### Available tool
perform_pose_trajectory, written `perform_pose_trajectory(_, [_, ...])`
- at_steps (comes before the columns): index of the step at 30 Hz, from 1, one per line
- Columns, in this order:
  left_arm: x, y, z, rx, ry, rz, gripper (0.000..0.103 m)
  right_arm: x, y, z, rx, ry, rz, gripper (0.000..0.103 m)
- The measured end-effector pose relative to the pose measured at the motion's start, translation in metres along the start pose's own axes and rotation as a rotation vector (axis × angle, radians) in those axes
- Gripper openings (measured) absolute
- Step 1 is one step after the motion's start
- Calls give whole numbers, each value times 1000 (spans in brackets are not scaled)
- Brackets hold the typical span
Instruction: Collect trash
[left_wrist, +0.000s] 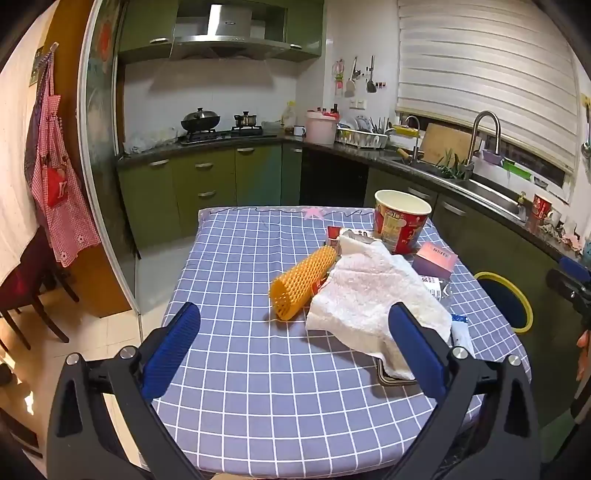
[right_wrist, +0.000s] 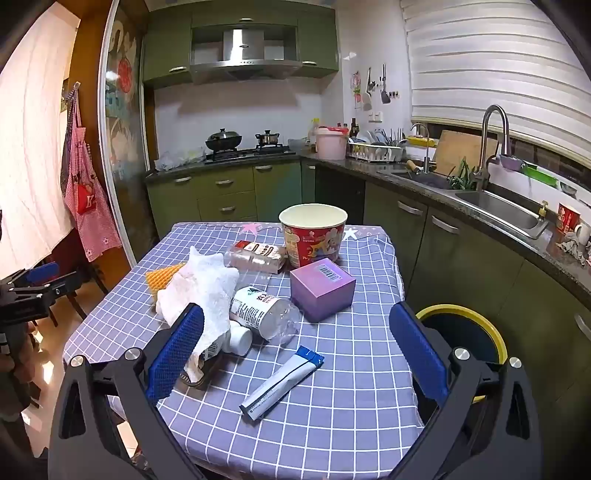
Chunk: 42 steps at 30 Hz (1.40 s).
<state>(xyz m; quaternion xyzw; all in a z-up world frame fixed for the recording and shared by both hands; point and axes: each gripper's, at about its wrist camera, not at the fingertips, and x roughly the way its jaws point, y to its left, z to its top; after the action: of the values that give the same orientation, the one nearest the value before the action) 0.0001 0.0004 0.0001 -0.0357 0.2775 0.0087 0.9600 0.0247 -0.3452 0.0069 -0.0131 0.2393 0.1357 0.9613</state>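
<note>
On the blue checked tablecloth (left_wrist: 258, 369) lie a white towel (left_wrist: 369, 295), an orange mesh roll (left_wrist: 301, 282), a red paper cup (left_wrist: 400, 221) and a purple box (left_wrist: 434, 260). The right wrist view shows the towel (right_wrist: 203, 288), the cup (right_wrist: 314, 236), the box (right_wrist: 321, 288), a clear plastic bottle (right_wrist: 266, 314), a second bottle (right_wrist: 258, 256) and a white-and-blue tube (right_wrist: 282, 382). A yellow-rimmed bin (right_wrist: 461, 332) stands right of the table. My left gripper (left_wrist: 295, 339) is open and empty before the towel. My right gripper (right_wrist: 295, 343) is open and empty above the tube.
The bin also shows in the left wrist view (left_wrist: 506, 299). Green cabinets and a counter with a sink (right_wrist: 498, 210) run along the right and the back. A stove (left_wrist: 221, 133) is at the back. A red apron (left_wrist: 59, 192) hangs at the left, above a chair.
</note>
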Motion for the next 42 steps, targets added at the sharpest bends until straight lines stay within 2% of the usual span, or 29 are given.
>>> perform_pose_trajectory(3, [-1, -2, 0, 30, -13, 19, 97, 0, 0, 0, 4, -7, 4, 99])
perform_pose_trajectory(42, [1, -7, 1, 54, -11, 13, 97, 6, -1, -3, 1, 10, 3, 99])
